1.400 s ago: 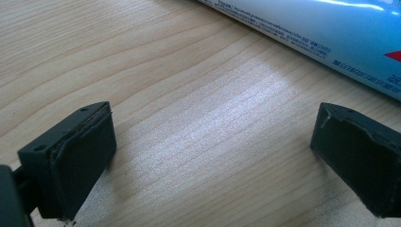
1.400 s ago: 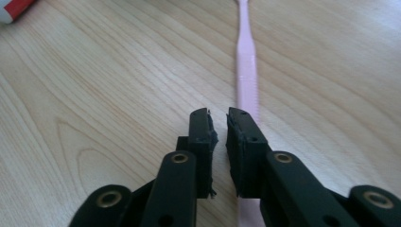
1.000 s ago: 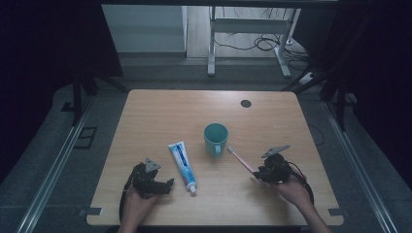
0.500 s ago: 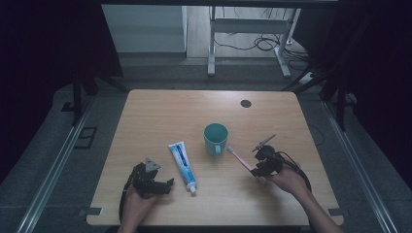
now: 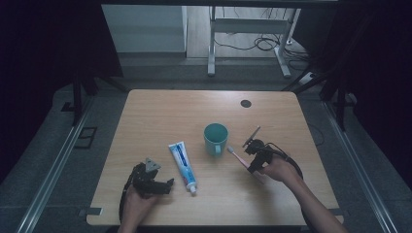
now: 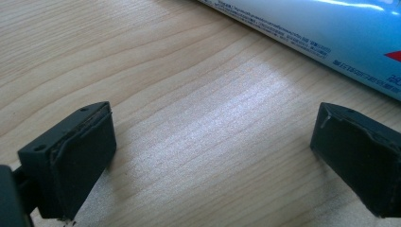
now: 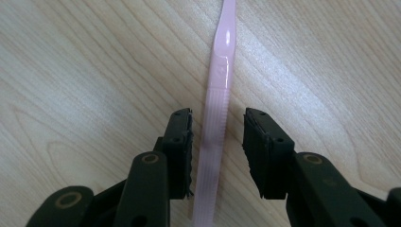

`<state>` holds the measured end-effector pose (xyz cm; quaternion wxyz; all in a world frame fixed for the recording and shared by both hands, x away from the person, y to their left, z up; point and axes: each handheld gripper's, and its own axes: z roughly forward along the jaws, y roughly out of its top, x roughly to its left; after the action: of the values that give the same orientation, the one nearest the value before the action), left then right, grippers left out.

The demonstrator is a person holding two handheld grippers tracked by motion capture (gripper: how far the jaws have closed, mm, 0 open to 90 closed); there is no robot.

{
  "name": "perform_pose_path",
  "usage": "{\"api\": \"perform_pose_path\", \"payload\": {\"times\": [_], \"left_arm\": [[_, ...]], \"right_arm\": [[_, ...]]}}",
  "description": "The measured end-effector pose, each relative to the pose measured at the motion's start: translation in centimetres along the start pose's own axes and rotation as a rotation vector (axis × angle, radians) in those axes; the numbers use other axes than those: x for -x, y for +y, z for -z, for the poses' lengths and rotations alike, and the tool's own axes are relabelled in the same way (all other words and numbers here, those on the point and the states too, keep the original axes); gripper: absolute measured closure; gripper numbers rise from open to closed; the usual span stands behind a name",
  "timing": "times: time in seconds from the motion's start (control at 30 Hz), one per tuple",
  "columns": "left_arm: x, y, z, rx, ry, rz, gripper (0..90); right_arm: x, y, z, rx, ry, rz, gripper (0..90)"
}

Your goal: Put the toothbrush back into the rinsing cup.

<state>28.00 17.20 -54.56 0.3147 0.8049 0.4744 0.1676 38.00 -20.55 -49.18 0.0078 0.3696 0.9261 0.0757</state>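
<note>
Toothpaste (image 5: 182,166) left of cup (image 5: 215,137) (toothbrush (image 5: 236,156) right) — tabletop.

Three cameras, one table

You see the table (image 5: 145,111) from high above, facing 12 o'clock; both gripper views look down very near, sharing its wood, toothpaste (image 6: 331,33) and toothbrush (image 7: 218,94).

Dim, grainy high view w/ dark edges; sharp, bright close-ups.
</note>
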Motion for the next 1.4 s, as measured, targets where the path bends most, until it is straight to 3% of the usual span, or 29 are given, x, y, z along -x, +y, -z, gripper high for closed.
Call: {"api": "perform_pose_path", "payload": {"times": [0.3, 0.57, 0.7, 0.93, 1.4], "left_arm": [[0.0, 0.0, 0.0, 0.000, 0.000, 0.000, 1.1], [0.0, 0.0, 0.0, -0.001, 0.000, -0.001, 1.1], [0.0, 0.0, 0.0, -0.001, 0.000, -0.001, 1.1], [0.0, 0.0, 0.0, -0.001, 0.000, -0.002, 1.1], [0.0, 0.0, 0.0, -0.001, -0.001, -0.001, 1.1]], "right_arm": [[-0.3, 1.2, -1.0, -0.056, -0.019, -0.004, 66.4], [-0.2, 1.9, -1.1, -0.096, -0.023, -0.011, 77.6], [-0.2, 1.9, -1.1, -0.104, -0.024, -0.007, 78.4], [0.2, 1.3, -0.9, -0.079, -0.009, -0.022, 78.5], [0.6, -0.5, 0.6, 0.018, 0.013, -0.036, 78.6]]}}
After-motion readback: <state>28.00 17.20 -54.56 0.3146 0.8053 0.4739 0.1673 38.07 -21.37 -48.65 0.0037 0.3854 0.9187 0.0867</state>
